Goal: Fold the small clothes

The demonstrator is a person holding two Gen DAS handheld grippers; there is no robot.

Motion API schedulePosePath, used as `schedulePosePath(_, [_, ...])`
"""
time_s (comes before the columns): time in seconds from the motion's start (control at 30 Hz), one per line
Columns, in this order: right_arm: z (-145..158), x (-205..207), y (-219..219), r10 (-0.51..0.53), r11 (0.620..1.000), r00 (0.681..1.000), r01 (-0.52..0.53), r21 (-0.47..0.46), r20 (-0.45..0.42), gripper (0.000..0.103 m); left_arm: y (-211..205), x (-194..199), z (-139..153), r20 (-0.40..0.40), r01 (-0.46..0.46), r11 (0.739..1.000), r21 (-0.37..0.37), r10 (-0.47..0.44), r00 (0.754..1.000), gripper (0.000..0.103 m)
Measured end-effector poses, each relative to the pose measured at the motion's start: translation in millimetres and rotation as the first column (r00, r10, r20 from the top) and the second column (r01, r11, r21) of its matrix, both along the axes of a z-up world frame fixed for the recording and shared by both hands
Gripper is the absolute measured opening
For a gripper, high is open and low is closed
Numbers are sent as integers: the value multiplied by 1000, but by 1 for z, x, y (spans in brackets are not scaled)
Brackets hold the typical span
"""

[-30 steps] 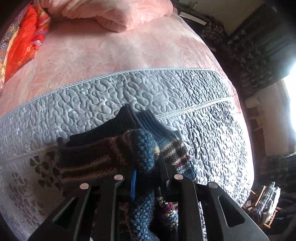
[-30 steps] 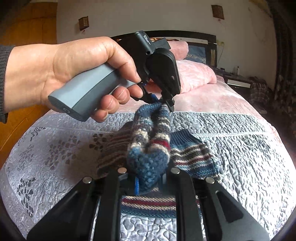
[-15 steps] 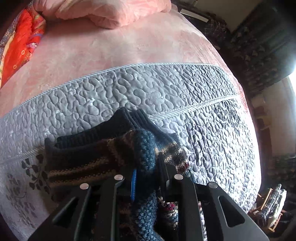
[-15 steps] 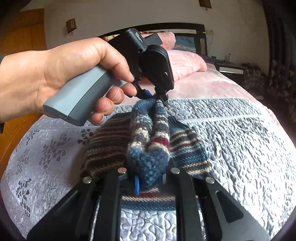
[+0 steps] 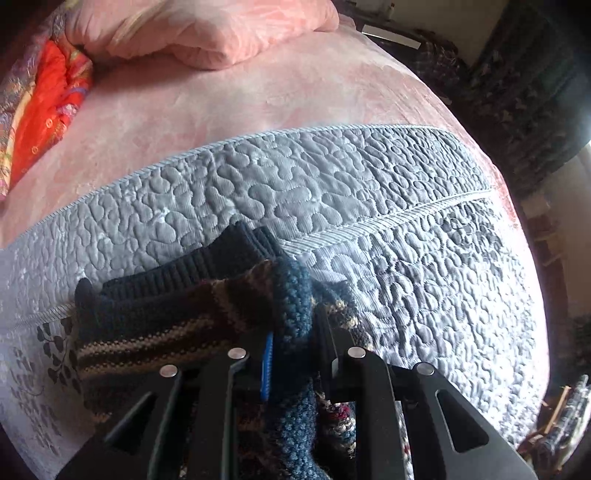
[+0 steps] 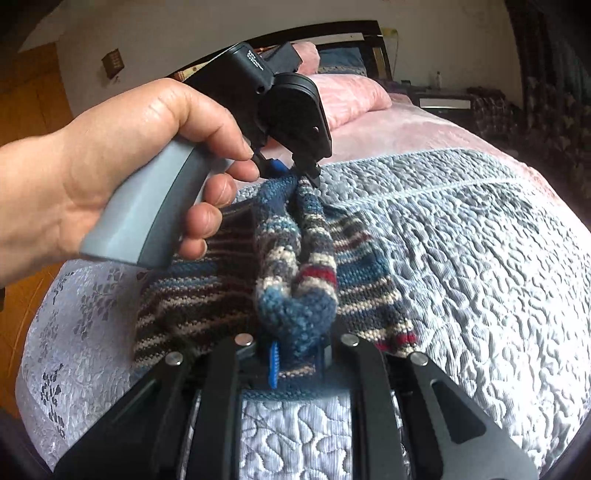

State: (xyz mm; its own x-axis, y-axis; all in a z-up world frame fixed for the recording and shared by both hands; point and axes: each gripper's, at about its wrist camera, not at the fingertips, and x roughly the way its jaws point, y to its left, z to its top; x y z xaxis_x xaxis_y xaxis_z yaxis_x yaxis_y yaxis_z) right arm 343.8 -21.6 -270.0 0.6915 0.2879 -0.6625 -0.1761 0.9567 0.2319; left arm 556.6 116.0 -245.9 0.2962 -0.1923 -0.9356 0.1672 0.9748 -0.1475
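I hold one hand-held gripper in each hand, and both are clamped on the same striped knitted garment [image 6: 295, 266]. My right hand-held gripper [image 6: 295, 354] has its two fingers closed on a thick blue fold of the knit at the near edge. My left hand-held gripper [image 6: 295, 173] pinches the far end of the same raised fold, and my left hand [image 6: 122, 177] is around its grey handle. Between the two grips the fold stands up as a ridge, while the rest of the garment lies flat on the grey quilted bedspread [image 6: 461, 258], spread to both sides of the ridge.

In the left wrist view, my left hand-held gripper [image 5: 291, 350] is closed on the blue knit, and the dark ribbed edge of the garment [image 5: 177, 295] lies on the bedspread [image 5: 295, 192] just beyond it. Farther on the bed there is a pink blanket [image 5: 221, 110], a pink pillow [image 5: 207, 33] and a red patterned cloth [image 5: 48, 107].
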Motion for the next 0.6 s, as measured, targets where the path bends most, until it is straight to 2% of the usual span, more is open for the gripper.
schedulePosePath(0.13, [-8, 1, -8, -8, 1000, 1000, 8, 6, -15, 12, -11, -2, -6, 33, 1, 1000, 18, -2, 999, 19])
schedulePosePath(0.27, [-20, 3, -17, -9, 1000, 999, 10, 21, -47, 13, -20, -3, -14, 49, -5, 1000, 5, 5, 999, 20])
schedulePosePath(0.37, [-35, 7, -32, -5, 994, 994, 16, 110, -105, 13, -23, -3, -18, 76, -16, 1000, -20, 17, 997, 21])
schedulePosePath(0.43, [-43, 10, -42, 7, 983, 990, 20, 184, -142, 17, -25, -3, -20, 101, -7, 999, -44, 11, 995, 26])
schedulePosePath(0.5, [-49, 13, -49, 14, 970, 986, 27, 243, -166, 24, -27, -4, -20, 118, 11, 998, -68, -2, 993, 42])
schedulePosePath(0.53, [-52, 14, -54, 14, 961, 984, 35, 273, -177, 28, -27, -5, -19, 129, 19, 996, -83, -8, 992, 44])
schedulePosePath(0.6, [-57, 16, -64, 8, 945, 979, 59, 320, -203, 52, -23, -8, -11, 158, 36, 993, -114, -17, 987, 50])
